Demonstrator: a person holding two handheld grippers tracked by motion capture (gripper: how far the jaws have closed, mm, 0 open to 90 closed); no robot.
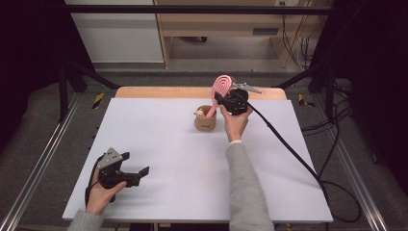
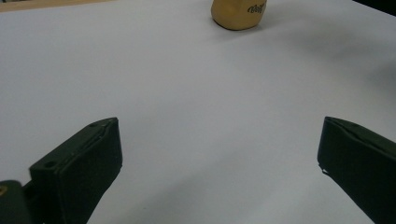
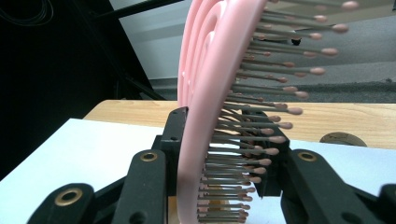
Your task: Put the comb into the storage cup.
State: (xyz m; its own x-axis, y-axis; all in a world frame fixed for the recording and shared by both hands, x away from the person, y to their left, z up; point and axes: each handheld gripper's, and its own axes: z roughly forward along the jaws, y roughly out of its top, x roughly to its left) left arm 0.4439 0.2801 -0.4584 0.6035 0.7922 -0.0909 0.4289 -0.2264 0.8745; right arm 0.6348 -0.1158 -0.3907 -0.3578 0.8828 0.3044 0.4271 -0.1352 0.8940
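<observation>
Pink hairbrush (image 3: 210,93) clamped within right claw (image 3: 219,140).

A small dark mark, perhaps a logo or word, is printed on the side of the tan cup (image 2: 237,13); in the left gripper view its top is cut off by the picture's edge and it is too blurred to read. In the high view the same mark shows as a dark smudge on the cup (image 1: 205,124). No other text, label or number can be read.
</observation>
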